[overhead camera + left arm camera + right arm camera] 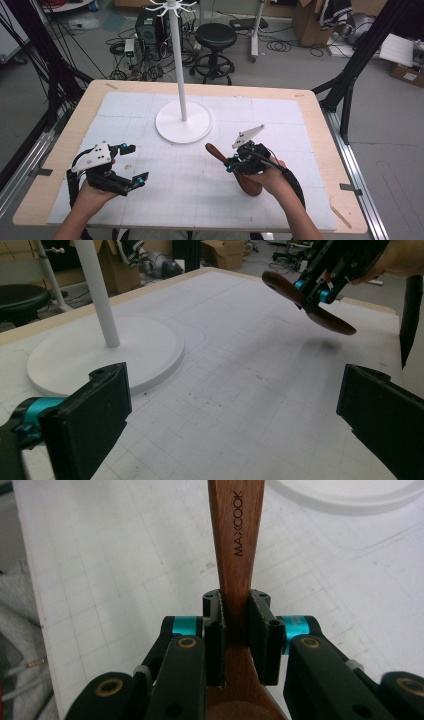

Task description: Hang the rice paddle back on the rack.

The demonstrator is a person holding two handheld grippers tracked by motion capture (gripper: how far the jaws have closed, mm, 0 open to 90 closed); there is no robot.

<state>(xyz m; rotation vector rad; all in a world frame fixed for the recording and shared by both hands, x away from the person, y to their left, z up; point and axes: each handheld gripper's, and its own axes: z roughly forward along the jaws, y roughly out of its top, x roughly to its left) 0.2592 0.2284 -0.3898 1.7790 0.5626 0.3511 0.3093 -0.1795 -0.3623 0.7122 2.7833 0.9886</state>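
A brown wooden spoon [246, 182] is lifted off the white mat, with my right gripper [231, 164] shut on its handle. From the right gripper view, the handle [236, 535], printed MAXCOOK, runs up between the two pads [216, 645], and the bowl lies below them. The left gripper view has the spoon [320, 315] hanging in the air at the upper right, held by the right gripper [311, 290]. My left gripper [134, 165] rests at the table's left with its jaws wide open and nothing between them. A white stand [179, 60] with a round base [170, 129] rises behind.
The table [65, 145] carries a white gridded mat [190, 190]. Beyond the far edge are a black stool [215, 36], cables and cardboard boxes on the floor. Black frame legs flank the table on both sides.
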